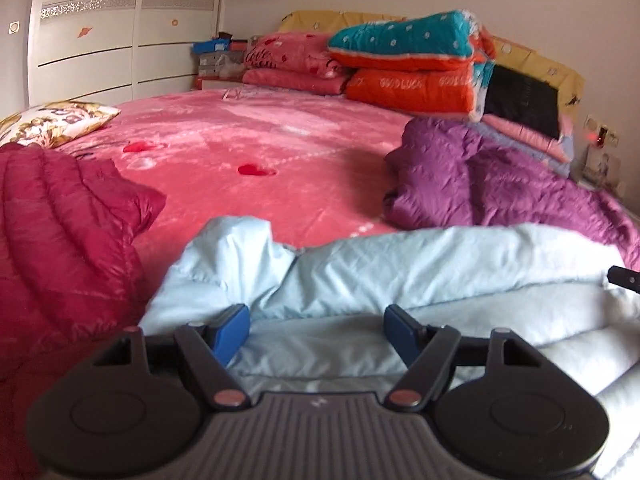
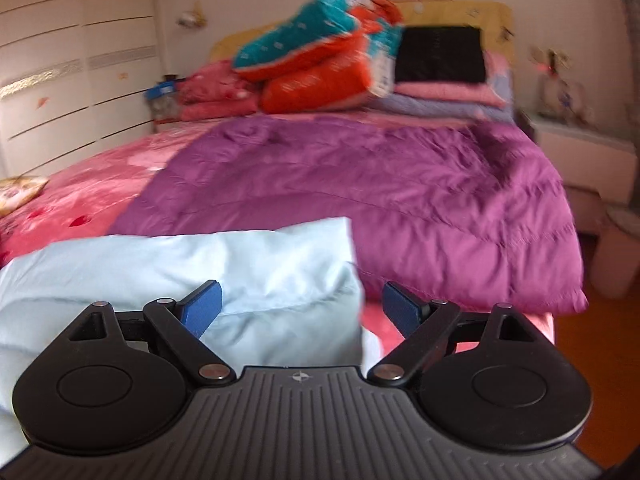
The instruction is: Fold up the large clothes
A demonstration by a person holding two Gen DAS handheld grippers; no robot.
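Observation:
A pale blue padded garment [image 1: 400, 264] lies folded over itself at the near edge of the bed, also in the right wrist view as the pale blue garment [image 2: 224, 264]. My left gripper [image 1: 316, 330] hovers over its left part, jaws wide apart, with fabric below but not pinched. My right gripper [image 2: 300, 308] stands open over the garment's right end, pads clear of the cloth. A purple down coat [image 2: 380, 200] is spread on the bed's right side, seen as the purple coat [image 1: 500, 184] in the left wrist view. A dark red down coat [image 1: 52, 232] lies at left.
The pink bedspread [image 1: 248, 140] covers the bed. Folded quilts in orange and teal [image 1: 416, 64] and pink [image 1: 296, 60] are stacked at the headboard. A floral pillow [image 1: 52, 120] sits far left. A white wardrobe [image 1: 100, 32] stands behind; a nightstand [image 2: 580, 148] is at right.

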